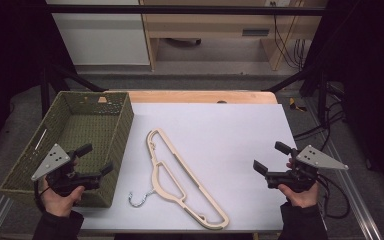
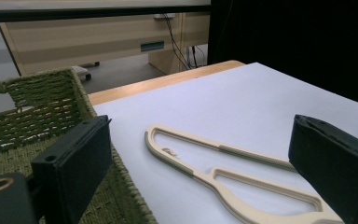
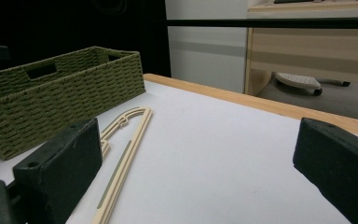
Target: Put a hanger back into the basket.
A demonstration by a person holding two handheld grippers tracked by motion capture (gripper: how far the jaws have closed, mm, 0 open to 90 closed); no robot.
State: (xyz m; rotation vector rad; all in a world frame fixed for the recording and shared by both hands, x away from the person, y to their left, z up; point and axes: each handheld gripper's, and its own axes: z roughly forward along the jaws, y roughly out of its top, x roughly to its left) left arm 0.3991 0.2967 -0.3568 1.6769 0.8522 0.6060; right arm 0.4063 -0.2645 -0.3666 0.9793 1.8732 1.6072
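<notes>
Covering most of the wooden table [image 1: 200, 96] is a white sheet [image 1: 230, 145], the widest thing between the two pairs of fingers. A green woven basket [image 1: 122, 125] stands at the sheet's left edge, directly beneath and ahead of the left gripper [image 1: 96, 159], whose fingers hang over its near right corner. A cream clothes hanger [image 1: 180, 182] with a metal hook [image 1: 139, 199] lies flat on the sheet, just right of the left gripper's fingers and well left of the right gripper [image 1: 272, 156]. Both grippers are spread wide and grip nothing; the right one hovers at the sheet's right edge, its fingers pointing toward the hanger.
</notes>
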